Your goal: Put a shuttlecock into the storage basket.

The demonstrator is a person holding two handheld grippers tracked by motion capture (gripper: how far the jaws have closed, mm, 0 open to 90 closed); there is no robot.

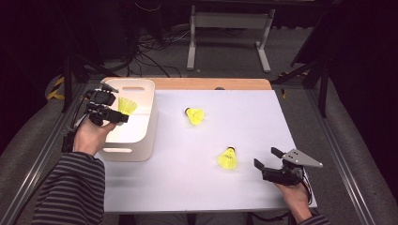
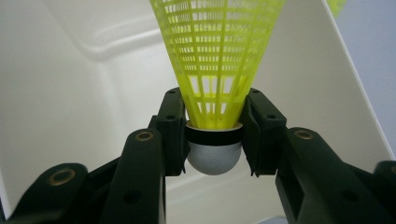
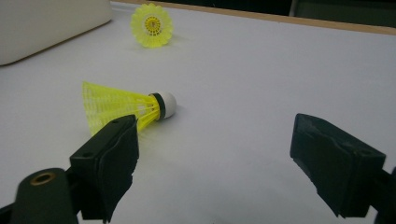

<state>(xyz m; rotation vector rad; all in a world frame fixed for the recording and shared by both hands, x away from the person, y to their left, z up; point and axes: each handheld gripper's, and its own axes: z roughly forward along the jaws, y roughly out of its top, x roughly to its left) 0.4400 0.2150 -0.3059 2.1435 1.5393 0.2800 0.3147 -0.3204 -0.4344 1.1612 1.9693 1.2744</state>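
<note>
White sheeting covers the table (image 1: 234,187), with a strip of bare wood along its far edge; beyond it lie a grey floor, loose cables and a white metal frame in a dark room. Three yellow shuttlecocks are in sight. One shuttlecock (image 2: 215,93) is clamped at its white cork by the left claw (image 1: 119,115), skirt pointing away from the hand, over the inside of the single white bin (image 1: 145,136) that stands at the table's left edge. The far shuttlecock (image 1: 195,116) lies near the middle of the table. The near shuttlecock (image 1: 228,158) lies on its side just beside the right claw (image 1: 266,158), whose jaws stand wide apart with nothing between them.
</note>
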